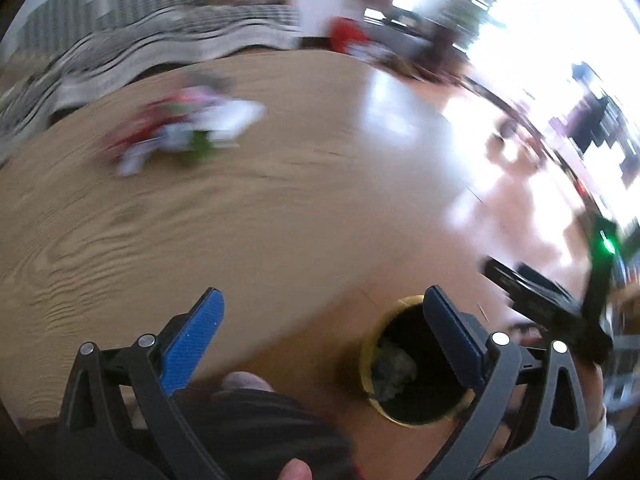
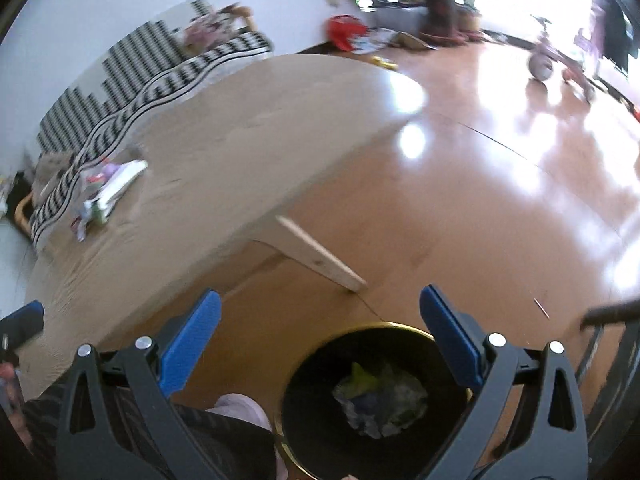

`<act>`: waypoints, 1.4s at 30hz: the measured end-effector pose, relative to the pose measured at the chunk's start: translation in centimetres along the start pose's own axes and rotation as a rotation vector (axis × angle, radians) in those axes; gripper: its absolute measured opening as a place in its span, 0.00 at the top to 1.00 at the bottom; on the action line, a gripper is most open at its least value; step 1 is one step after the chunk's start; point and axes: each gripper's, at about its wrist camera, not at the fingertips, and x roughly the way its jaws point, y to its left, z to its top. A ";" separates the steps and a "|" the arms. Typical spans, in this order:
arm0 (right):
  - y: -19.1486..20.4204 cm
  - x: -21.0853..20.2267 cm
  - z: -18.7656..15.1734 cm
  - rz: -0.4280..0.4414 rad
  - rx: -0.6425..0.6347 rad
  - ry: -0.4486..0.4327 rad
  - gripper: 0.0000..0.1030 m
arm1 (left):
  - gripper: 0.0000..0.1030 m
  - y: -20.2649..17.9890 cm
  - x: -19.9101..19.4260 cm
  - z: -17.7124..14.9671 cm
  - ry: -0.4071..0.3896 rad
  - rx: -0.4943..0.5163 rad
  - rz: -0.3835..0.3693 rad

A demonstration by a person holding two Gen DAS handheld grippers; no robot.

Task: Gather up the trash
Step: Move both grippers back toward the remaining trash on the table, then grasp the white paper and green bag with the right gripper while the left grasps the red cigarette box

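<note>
Wooden tabletop [image 2: 224,128] carries leftover wrappers [image 2: 106,190] near its striped cloth [image 2: 120,112]; your left claw [image 1: 324,340] and right claw [image 2: 320,340] hang spread and empty above the floor bin [image 2: 320,420], crumpled trash [image 2: 380,400] inside.

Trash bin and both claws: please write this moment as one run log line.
left claw: open, empty | right claw: open, empty | trash bin: crumpled trash inside | table: wrappers remain
</note>
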 end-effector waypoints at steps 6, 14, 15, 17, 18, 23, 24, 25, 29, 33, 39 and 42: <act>8.4 2.8 3.8 0.106 -0.100 -0.017 0.07 | 0.06 12.0 -0.5 4.1 -0.046 -0.152 0.174; 21.3 7.8 10.6 0.157 -0.134 -0.066 0.07 | 0.06 20.4 2.8 12.5 -0.034 -0.054 0.332; 22.7 8.8 11.2 0.150 -0.144 -0.057 0.07 | 0.06 20.6 3.6 13.1 -0.027 -0.043 0.332; 25.7 11.1 12.1 0.119 -0.166 -0.044 0.07 | 0.06 20.6 5.4 14.2 0.001 -0.004 0.317; 27.2 12.6 12.5 0.103 -0.177 -0.028 0.07 | 0.06 20.5 6.5 14.7 0.019 0.023 0.303; 29.9 16.5 11.8 0.038 -0.274 0.029 0.07 | 0.06 20.3 9.8 15.2 0.047 0.087 0.264; 29.2 16.6 11.5 0.021 -0.283 0.024 0.07 | 0.06 20.3 10.1 15.3 0.048 0.097 0.260; 28.5 16.6 11.5 0.007 -0.284 0.024 0.07 | 0.06 20.2 10.7 15.4 0.050 0.112 0.255; 27.1 16.7 11.8 0.005 -0.309 0.028 0.07 | 0.06 20.0 12.9 15.9 0.063 0.147 0.248; 27.2 17.8 11.5 0.024 -0.338 0.063 0.07 | 0.06 19.8 14.2 16.1 0.070 0.152 0.222; 27.1 18.5 10.7 0.063 -0.349 0.060 0.20 | 0.06 20.1 15.5 16.4 0.075 0.156 0.216; 27.7 18.0 10.3 0.066 -0.387 0.037 0.52 | 0.06 20.4 15.7 16.4 0.079 0.120 0.192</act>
